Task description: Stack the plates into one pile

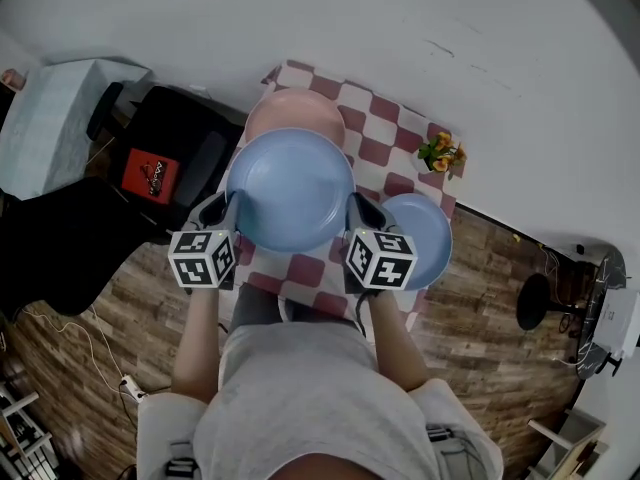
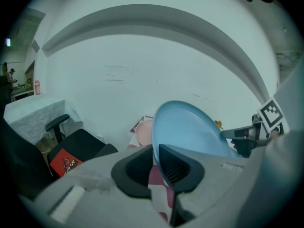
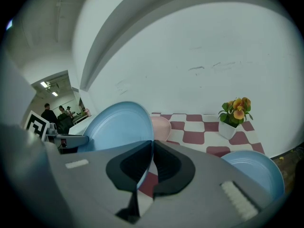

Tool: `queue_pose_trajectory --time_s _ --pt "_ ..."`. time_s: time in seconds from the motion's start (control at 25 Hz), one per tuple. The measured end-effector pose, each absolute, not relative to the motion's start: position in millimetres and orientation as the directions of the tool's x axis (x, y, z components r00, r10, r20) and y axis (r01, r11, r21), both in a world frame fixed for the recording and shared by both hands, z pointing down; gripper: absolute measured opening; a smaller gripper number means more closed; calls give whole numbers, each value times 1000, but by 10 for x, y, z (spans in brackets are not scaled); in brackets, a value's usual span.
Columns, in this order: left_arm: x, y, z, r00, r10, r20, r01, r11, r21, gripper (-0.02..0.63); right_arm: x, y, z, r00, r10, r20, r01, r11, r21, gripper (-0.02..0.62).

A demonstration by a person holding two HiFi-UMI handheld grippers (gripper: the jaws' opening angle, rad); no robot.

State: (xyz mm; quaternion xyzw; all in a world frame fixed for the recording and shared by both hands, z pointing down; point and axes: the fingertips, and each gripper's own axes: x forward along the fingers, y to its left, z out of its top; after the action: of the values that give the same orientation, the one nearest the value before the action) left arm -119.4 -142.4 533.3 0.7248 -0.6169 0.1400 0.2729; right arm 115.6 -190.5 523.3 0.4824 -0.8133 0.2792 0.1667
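We pinch the large blue plate (image 1: 290, 190) by opposite rims (left gripper (image 2: 155, 152) and right gripper (image 3: 151, 151) both clamped), pink plate (image 1: 296, 114) just beyond.

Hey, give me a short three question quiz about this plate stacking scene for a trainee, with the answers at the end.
1. True or false: the left gripper and the right gripper both clamp the rim of the large round light-blue plate.
2. Which plate lies nearest the small potted orange flowers? A: round pink plate. B: smaller round blue plate. C: the large one.
3. How many plates are in neither gripper?
Key: 1 true; 2 B; 3 two, the pink and the smaller blue.
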Motion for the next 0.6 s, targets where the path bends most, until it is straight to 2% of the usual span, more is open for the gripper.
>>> queue_pose_trajectory --time_s 0.6 --pt "-1234 -2380 5137 390 -758 523 -921 -323 218 43 1156 -2301 5029 -328 -779 535 -937 198 -287 17"
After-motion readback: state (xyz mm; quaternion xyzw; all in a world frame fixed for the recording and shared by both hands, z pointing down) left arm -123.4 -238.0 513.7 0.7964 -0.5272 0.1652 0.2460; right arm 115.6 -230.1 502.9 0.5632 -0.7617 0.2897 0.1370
